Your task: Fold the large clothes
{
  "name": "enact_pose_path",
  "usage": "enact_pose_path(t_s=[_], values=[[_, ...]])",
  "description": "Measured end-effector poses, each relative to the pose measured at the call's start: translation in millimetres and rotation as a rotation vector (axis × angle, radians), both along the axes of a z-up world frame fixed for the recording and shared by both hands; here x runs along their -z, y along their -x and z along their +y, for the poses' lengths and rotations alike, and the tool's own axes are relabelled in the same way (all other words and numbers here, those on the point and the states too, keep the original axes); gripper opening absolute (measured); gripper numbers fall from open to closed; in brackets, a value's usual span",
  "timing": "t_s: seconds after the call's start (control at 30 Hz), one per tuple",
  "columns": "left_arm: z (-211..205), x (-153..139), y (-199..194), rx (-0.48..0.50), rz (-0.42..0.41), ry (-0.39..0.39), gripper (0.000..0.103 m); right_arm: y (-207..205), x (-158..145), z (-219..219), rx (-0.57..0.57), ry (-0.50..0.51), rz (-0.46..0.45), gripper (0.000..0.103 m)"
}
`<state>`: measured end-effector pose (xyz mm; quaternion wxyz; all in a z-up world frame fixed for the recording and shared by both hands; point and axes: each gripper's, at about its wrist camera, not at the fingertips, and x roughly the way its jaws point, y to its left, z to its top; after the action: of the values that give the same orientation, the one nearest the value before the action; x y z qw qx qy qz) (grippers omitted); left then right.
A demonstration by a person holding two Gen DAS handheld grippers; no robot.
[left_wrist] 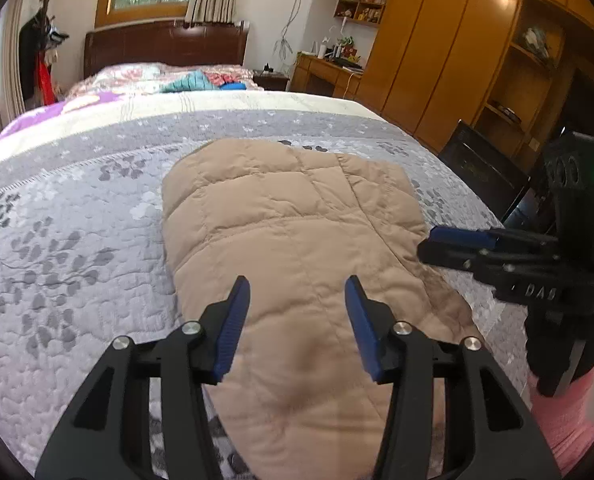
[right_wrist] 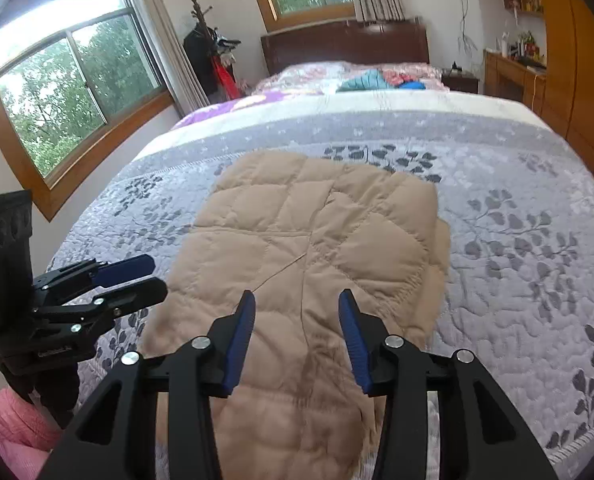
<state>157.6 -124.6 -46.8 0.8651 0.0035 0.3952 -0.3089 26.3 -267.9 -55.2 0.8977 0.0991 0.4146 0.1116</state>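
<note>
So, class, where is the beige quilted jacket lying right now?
The jacket lies flat on the grey floral bedspread at the foot of the bed, centred in both views, ahead of both claws.

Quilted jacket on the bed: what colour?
Plain beige, stitched in squares. The quilted jacket shows best in the right wrist view.

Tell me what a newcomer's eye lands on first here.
The tan quilted jacket, folded into a long bundle, lies in the middle of the grey leaf-print bedspread. Both grippers, left gripper and right gripper, hang above its near end, open and empty. Beyond, bright clothes lie in a heap by the dark headboard.
</note>
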Motion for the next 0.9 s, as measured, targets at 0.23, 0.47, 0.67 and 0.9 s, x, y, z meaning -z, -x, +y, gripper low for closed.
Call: enact_pose_path(t_s=[0.23, 0.47, 0.67, 0.9], values=[[-10.9, 19.3, -30.9, -0.001, 0.046, -0.012, 0.028, -24.1, 22.7, -4.9, 0.013, -0.004, 0.065, 0.038], [-16.3, 47.4, -46.8, 0.034, 0.11, -0.052, 0.024, -37.1, 52.3, -1.7, 0.009, 0.025, 0.138, 0.036], [-18.1, 64.9, -49.8, 0.049, 0.12, -0.04, 0.023, -41.9, 74.5, -5.2, 0.008, 0.006, 0.152, 0.036], [-22.3, 55.1, -42.2, 0.033, 0.088, -0.081, 0.023, -38.6, 66.9, -5.7, 0.017, -0.001, 0.138, 0.036]])
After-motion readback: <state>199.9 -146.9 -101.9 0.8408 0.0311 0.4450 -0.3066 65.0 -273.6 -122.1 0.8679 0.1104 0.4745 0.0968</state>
